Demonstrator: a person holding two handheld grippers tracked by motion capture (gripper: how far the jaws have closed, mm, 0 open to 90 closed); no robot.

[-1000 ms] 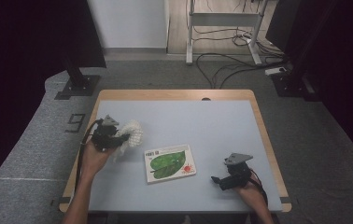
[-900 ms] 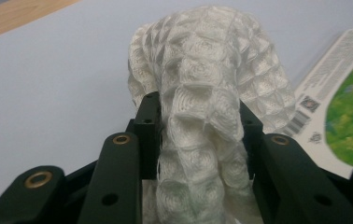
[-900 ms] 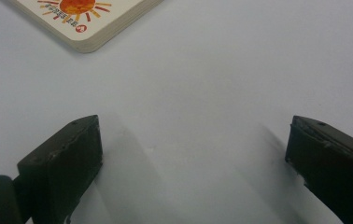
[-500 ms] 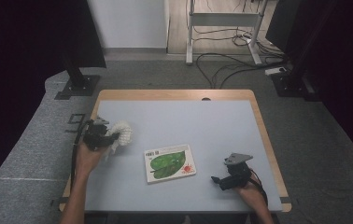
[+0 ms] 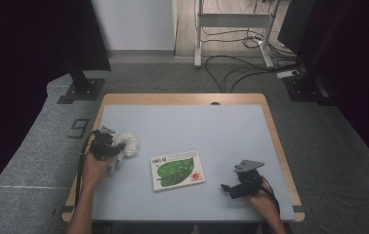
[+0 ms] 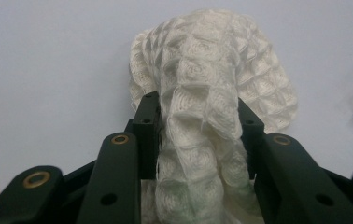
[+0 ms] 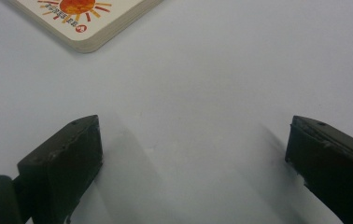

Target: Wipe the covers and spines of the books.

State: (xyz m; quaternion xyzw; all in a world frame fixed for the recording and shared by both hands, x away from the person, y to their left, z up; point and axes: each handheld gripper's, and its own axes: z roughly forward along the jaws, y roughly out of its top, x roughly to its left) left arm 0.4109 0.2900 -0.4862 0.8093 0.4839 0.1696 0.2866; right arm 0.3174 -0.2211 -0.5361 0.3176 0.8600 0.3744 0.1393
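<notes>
Item: white waffle-knit cloth [image 6: 212, 88], bunched into a rounded wad, lying near the left edge of the bench [image 5: 182, 122], about midway between its near and far sides; in the high view it shows as a pale lump [image 5: 129, 144] just beside the person's left hand. Left tool [image 6: 198, 135]: clenched on the cloth, a thick fold of the fabric pressed between both black jaws, the rest of the wad bulging out beyond the tips onto the pale blue surface. Right tool [image 7: 193, 144]: released, jaws standing wide apart with bare bench between them, held low over the near right part of the bench, close to the near edge [image 5: 231, 189]. Item: board book [image 5: 178, 169] with a green leaf and a red sun on its cover, lying flat near the middle of the bench, toward the near edge, between the two tools and apart from each; one rounded corner of it [image 7: 86, 23] appears beyond the right tool.
</notes>
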